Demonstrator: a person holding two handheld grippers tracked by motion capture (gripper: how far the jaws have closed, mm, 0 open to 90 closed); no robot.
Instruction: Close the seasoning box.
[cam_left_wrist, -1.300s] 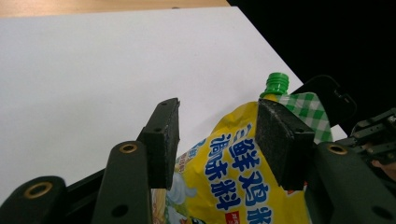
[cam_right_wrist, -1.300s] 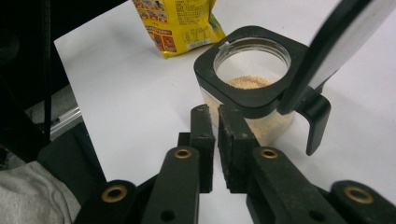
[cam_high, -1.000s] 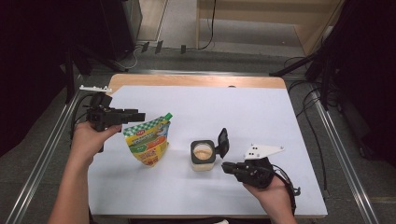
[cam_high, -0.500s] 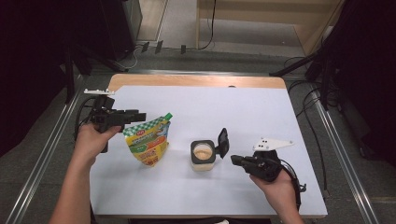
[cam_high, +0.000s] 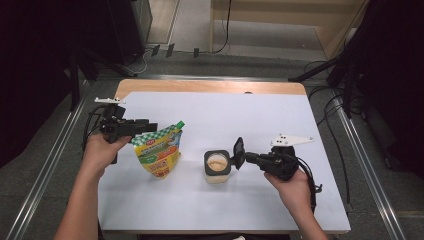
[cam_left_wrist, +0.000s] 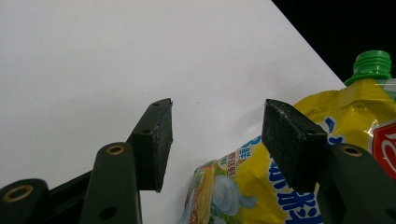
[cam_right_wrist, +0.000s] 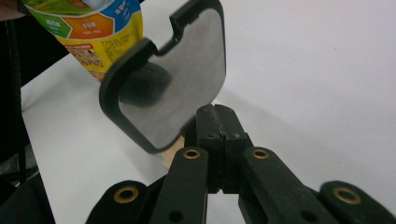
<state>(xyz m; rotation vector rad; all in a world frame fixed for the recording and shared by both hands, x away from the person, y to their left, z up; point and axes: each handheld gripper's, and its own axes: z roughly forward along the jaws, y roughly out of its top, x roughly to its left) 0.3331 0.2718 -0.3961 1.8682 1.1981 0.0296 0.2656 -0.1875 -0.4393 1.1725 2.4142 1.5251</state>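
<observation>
A yellow spouted pouch (cam_high: 159, 152) with a green cap (cam_high: 180, 123) lies on the white table cover (cam_high: 225, 115), left of centre. My left gripper (cam_high: 148, 127) is open, level with the pouch's top left corner. In the left gripper view the open left gripper (cam_left_wrist: 217, 121) stands over the pouch (cam_left_wrist: 359, 116), whose cap (cam_left_wrist: 372, 65) points away. A small clear jar (cam_high: 217, 165) with beige contents stands at centre, its black hinged lid (cam_high: 238, 152) upright. My right gripper (cam_high: 248, 157) is shut, its tips right behind the lid (cam_right_wrist: 173, 79).
The table's wooden far edge (cam_high: 210, 86) shows beyond the white cover. Metal rails (cam_high: 372, 175) run along both sides, with cables on the floor to the right. The person's forearms enter from the bottom.
My right gripper has moved forward and up from beside the jar, bringing its shut tips to the back of the lid. The left gripper and pouch have hardly moved.
</observation>
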